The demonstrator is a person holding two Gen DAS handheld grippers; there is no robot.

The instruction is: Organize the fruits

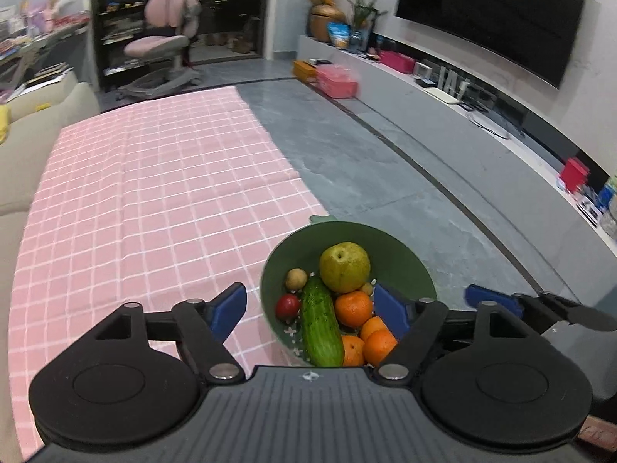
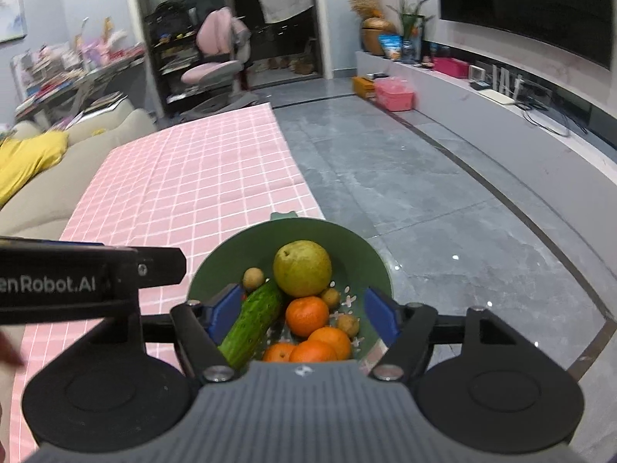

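Both the left tongs (image 1: pixel 310 305) and right tongs (image 2: pixel 302 310) are spread wide, empty. One fruit is to be straddled squarely within the green bowl (image 1: pixel 401 254).

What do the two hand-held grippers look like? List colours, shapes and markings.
Left hand-held gripper: matte black linkage arms, two round black discs, silver pivot bolts, blue finger pads, a ribbed grey body with a small emblem. Right hand-held gripper: the same build. White lettering "enRobot.AI" shows on the left one's black side in the right wrist view.
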